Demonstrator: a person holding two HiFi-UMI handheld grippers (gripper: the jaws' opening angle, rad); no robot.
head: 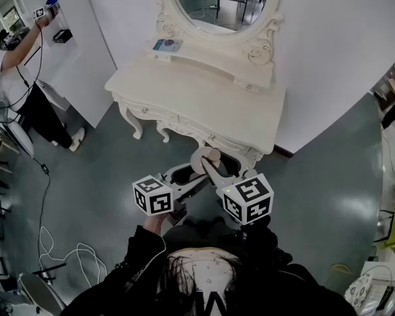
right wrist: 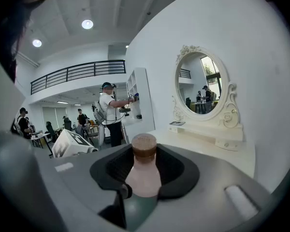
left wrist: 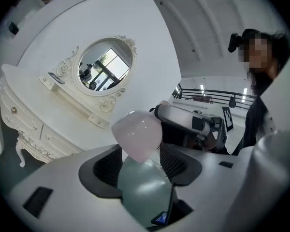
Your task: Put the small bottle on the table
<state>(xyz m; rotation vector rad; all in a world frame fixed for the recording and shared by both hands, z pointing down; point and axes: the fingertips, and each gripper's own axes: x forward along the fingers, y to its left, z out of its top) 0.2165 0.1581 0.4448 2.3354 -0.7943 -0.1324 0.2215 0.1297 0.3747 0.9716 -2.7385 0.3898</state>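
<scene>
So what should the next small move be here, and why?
Probably carry the small bottle forward until it is over the dressing table. It hangs in the air short of the table's front edge. The left gripper seems clamped on its body, and the right gripper has its jaws wide about its neck. The near part of the tabletop looks bare.

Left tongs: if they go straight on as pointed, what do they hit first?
The small bottle already sits between the left gripper's tongs; beyond it, the right gripper lies dead ahead, seemingly right behind the bottle. Gap between them is unclear.
</scene>
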